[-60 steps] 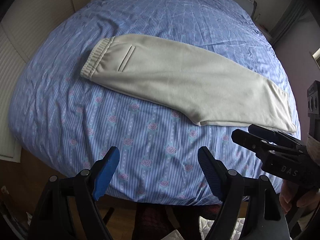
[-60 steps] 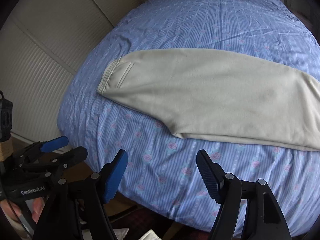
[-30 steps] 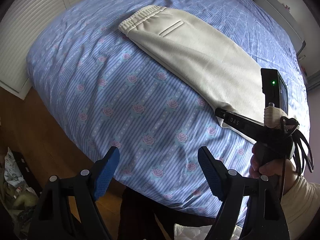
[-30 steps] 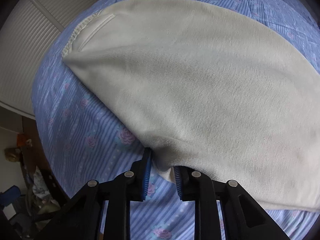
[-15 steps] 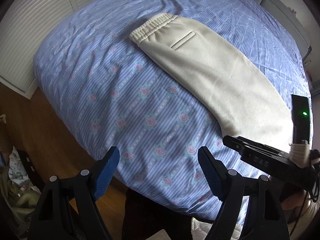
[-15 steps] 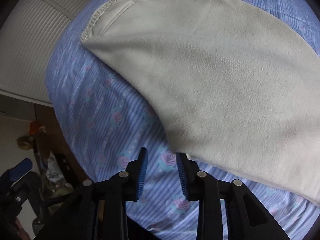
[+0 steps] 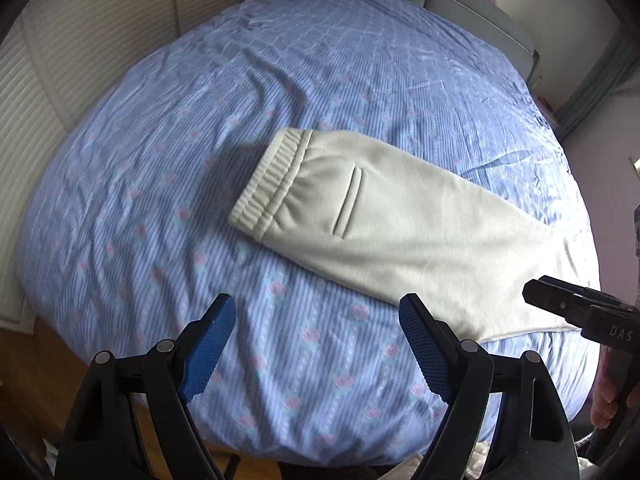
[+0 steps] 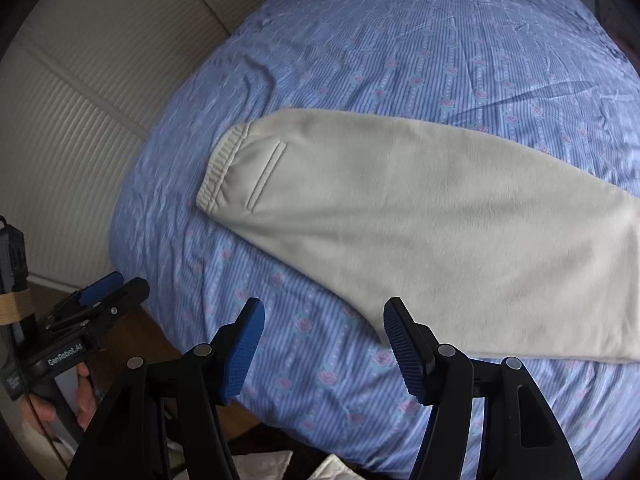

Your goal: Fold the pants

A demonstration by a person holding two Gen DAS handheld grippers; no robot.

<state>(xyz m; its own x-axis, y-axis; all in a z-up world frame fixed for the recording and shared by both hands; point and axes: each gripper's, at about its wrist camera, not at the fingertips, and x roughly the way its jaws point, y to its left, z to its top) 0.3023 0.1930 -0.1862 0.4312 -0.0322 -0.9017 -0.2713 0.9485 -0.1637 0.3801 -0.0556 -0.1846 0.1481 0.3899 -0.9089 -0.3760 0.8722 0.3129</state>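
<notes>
Cream pants [image 7: 404, 236] lie flat, folded lengthwise, across the middle of the bed [image 7: 160, 200]. Left gripper [image 7: 316, 344] is spreading wide, empty; right gripper [image 8: 324, 344] is opening too, gripping nothing.

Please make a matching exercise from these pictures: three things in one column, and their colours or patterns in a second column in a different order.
Things:
1. pants
2. bedsheet
3. pads of the left tool

Descriptions:
A. plain dark blue, textured
B. cream, with an elastic waistband
C. light blue stripes with pink roses

Pairs: 1-B, 2-C, 3-A
</notes>
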